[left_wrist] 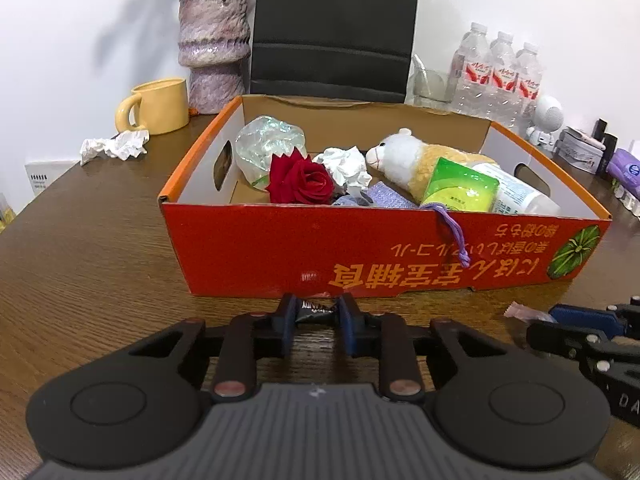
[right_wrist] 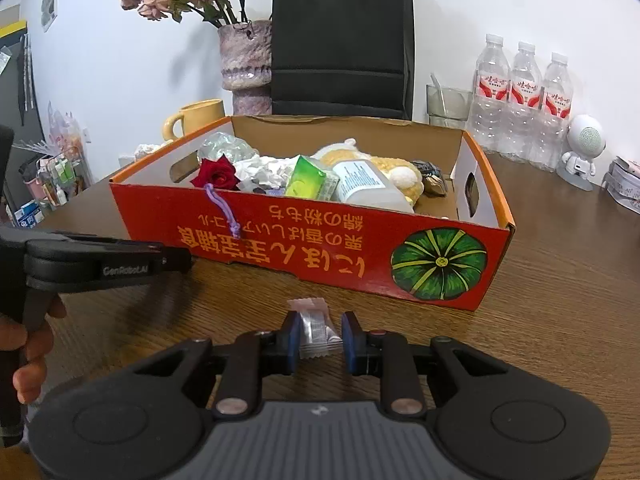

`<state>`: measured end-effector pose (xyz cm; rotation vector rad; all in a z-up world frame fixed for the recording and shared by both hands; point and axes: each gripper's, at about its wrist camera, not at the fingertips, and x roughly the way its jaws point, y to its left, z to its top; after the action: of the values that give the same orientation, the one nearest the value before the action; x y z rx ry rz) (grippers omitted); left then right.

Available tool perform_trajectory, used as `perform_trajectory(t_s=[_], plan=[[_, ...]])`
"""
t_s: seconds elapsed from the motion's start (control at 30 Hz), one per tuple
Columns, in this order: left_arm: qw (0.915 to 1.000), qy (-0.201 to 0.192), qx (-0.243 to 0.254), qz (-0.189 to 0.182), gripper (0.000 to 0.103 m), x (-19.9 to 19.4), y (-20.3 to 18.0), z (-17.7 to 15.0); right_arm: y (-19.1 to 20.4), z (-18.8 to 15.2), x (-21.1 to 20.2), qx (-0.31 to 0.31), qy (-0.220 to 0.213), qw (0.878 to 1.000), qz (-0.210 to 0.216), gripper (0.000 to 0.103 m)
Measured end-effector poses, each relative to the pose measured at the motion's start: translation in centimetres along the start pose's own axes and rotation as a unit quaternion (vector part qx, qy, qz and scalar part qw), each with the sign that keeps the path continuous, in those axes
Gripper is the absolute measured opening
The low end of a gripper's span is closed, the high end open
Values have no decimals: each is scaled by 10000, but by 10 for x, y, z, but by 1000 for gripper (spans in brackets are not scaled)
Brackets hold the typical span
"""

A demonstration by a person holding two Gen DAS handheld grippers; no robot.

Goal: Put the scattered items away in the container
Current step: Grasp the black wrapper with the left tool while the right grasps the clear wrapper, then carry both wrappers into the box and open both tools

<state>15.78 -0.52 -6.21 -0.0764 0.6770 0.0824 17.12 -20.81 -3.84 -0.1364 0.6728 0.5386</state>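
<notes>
Just before the red box [left_wrist: 384, 248] on the counter [left_wrist: 100, 240], left tongs [left_wrist: 316, 314] clamp a dark wrapped candy [left_wrist: 314, 310]; right tongs [right_wrist: 320, 334] clamp a pale candy [right_wrist: 314, 328]. Lift both clear of the near wall, then release inside.

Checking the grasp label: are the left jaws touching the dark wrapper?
Touching. The left wrist view shows both pads of the left gripper pressed against the dark wrapper, with no gap either side.
</notes>
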Motion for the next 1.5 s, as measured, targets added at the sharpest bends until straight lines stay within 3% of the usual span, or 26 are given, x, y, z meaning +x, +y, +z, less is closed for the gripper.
perform_trajectory(t_s=[0.23, 0.43, 0.6, 0.7, 0.93, 1.1, 1.3, 1.33, 1.37, 1.4, 1.43, 1.47, 1.5], plan=[[9998, -64, 141, -152, 22, -9, 5, -7, 0, 0, 1, 28, 2, 10000, 5, 21], [9980, -349, 217, -479, 22, -39, 13, -11, 0, 2, -17, 73, -234, 9996, 113, 21], [9939, -764, 161, -779, 22, -66, 23, 14, -4, 22, -42, 260, -730, 9967, 257, 21], [9908, -1018, 116, -887, 22, -67, 23, 39, -9, 46, -46, 250, -965, 9950, 64, 21], [9883, -1145, -125, -997, 22, -24, 9, 90, -34, 104, -6, 495, -1008, 9929, -398, 21], [9927, -795, -261, -872, 22, 27, 2, 98, -55, 107, 37, 740, -704, 9933, -535, 21], [9945, -640, -182, -805, 24, 48, -3, 93, -63, 101, 56, 862, -375, 9945, -462, 22], [9948, -632, -165, -779, 29, 48, -4, 92, -63, 101, 57, 882, -354, 9945, -446, 24], [9950, -617, -166, -773, 43, 48, -3, 91, -63, 101, 57, 899, -324, 9945, -428, 39], [9949, -592, -175, -799, 55, 47, -3, 91, -62, 101, 55, 934, -320, 9942, -419, 66], [9949, -584, -208, -797, 81, 45, -1, 90, -62, 101, 53, 969, -345, 9938, -425, 79], [9949, -630, -244, -747, 98, 43, 0, 89, -61, 102, 49, 975, -390, 9936, -420, 92], [9947, -708, -253, -696, 102, 39, 1, 90, -61, 103, 46, 960, -410, 9937, -402, 93]])
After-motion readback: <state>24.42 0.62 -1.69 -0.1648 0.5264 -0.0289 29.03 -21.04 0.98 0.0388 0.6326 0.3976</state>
